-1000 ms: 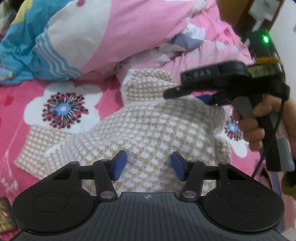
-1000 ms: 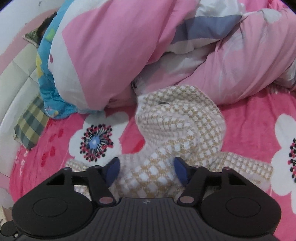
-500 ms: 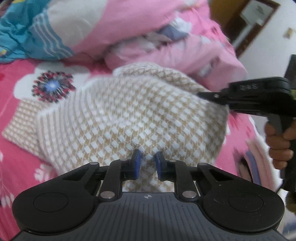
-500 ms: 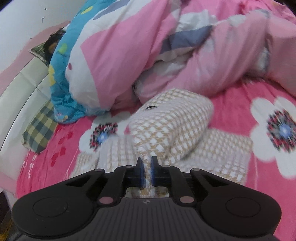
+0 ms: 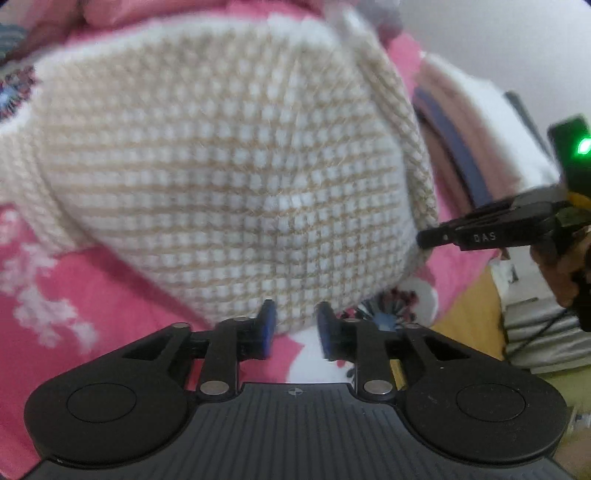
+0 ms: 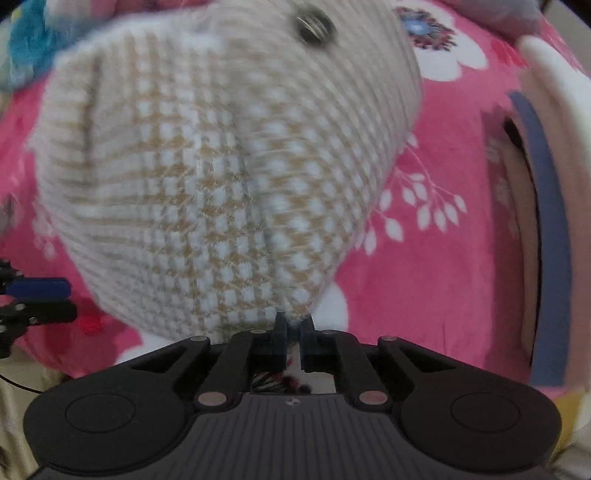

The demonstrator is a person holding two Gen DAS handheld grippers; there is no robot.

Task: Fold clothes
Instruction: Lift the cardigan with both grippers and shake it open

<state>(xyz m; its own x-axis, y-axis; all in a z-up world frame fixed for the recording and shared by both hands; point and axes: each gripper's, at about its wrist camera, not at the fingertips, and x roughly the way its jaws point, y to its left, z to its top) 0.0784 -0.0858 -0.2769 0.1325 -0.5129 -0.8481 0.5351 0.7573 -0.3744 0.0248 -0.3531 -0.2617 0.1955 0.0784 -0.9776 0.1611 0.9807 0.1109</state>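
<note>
A beige and white checked knit sweater (image 5: pixel 221 166) fills the left wrist view, bunched over the pink floral sheet (image 5: pixel 92 288). My left gripper (image 5: pixel 294 321) is at its near hem. Its jaws are opening, with the hem's edge between the blue pads (image 5: pixel 266 325), which do not press on it. In the right wrist view my right gripper (image 6: pixel 293 326) is shut on the sweater (image 6: pixel 221 166), pinching a fold at its near edge. A metal button (image 6: pixel 314 26) shows at the sweater's far end. The right gripper (image 5: pixel 423 238) also appears at the sweater's right edge, with a hand behind it.
A folded stack of pink, blue and white clothes (image 5: pixel 461 147) lies to the right on the bed (image 6: pixel 443 258), and shows again as the stack (image 6: pixel 543 221). The bed's edge and yellow floor (image 5: pixel 469 314) are near right. A blue quilt (image 6: pixel 29 48) lies far left.
Both grippers closed on the sweater and dragged it across the bed toward its edge. The sweater now fills both views. The left jaws have parted again.
</note>
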